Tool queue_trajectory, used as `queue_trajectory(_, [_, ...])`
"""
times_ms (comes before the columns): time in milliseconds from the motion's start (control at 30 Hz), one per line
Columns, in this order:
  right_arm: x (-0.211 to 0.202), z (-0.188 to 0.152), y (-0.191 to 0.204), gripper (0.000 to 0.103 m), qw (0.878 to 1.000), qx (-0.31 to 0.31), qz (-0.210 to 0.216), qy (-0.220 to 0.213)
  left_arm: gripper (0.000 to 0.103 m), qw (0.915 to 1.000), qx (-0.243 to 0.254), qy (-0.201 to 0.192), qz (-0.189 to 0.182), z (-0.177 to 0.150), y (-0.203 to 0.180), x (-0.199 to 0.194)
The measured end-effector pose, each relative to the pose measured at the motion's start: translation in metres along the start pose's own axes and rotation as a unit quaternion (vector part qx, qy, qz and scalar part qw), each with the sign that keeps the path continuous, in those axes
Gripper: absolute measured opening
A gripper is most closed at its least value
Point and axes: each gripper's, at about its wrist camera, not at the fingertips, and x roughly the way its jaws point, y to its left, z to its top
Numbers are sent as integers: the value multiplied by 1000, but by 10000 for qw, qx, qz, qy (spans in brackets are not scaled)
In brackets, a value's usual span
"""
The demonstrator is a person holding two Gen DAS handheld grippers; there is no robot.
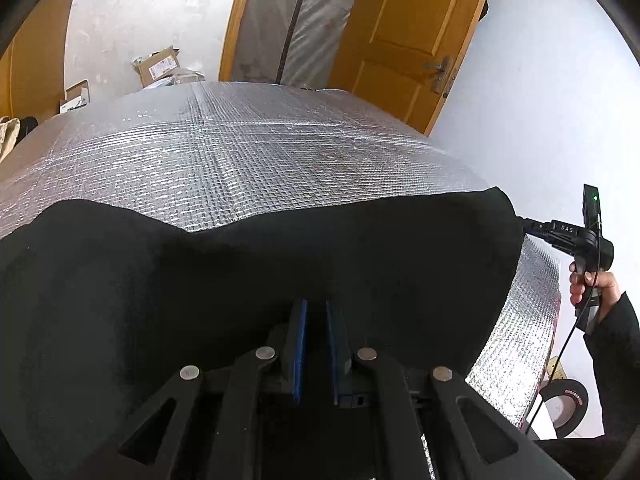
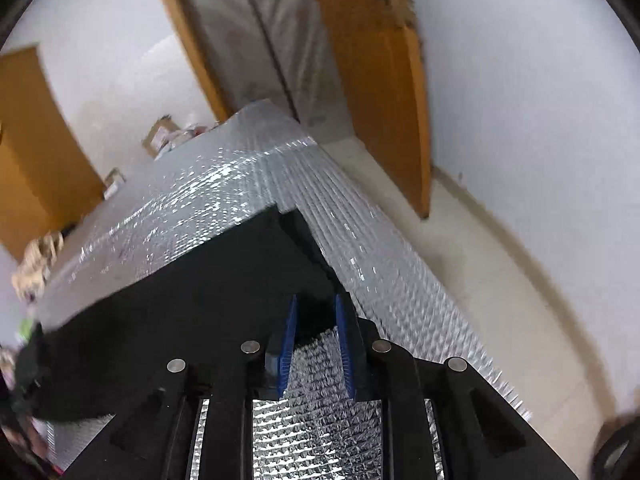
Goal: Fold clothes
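The left gripper [image 1: 316, 306] points down onto the garment [image 1: 240, 280], a black cloth spread across the near part of the table. Its blue pads [image 1: 301, 344] stand a narrow gap apart, and dark fabric fills the space at their tips; whether they pinch a fold cannot be told, since black cloth hides the contact. The right gripper [image 2: 316, 304] sits at the garment's [image 2: 192, 292] right corner, near the table's edge. Its jaws stand parted, with the cloth's edge between the tips and bare foil showing between the pads [image 2: 287, 344] behind it; the pads do not press on the fabric. In the left view the right gripper [image 1: 528, 226] reaches the far right corner of the garment, held by a hand [image 1: 592, 288] in a dark sleeve. The table [image 1: 248, 152] is covered in silver quilted foil. Beyond it stand a wooden door [image 1: 416, 36], cardboard boxes [image 1: 160, 64] and white walls. A tape roll [image 1: 564, 408] lies on the floor at right.
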Motion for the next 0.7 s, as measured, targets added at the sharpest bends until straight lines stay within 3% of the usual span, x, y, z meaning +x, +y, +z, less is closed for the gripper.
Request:
queue_trajectory(133, [8, -1, 8, 21, 9997, -233, -13, 69, 9, 10000, 11, 9, 11, -1, -2, 1])
queue_trajectory(200, [7, 1, 8, 2, 9996, -208, -191, 68, 9, 10000, 1, 9, -8, -1, 0, -1])
queue_trajectory(367, [-15, 2, 7, 2, 9995, -68, -225, -199, 9, 10000, -54, 11, -58, 1, 3, 0])
queue_trajectory(533, [-12, -5, -10, 5, 9951, 280, -948, 91, 9, 10000, -25, 17, -36, 0, 3, 0])
queue_trajectory(600, [-18, -5, -8, 7, 9947, 419, -939, -38, 9, 10000, 17, 18, 10, 1, 0, -1])
queue_trajectory(700, [-36, -1, 17, 11, 9972, 157, -479, -553, 9, 9998, 106, -55, 156, 4, -5, -5])
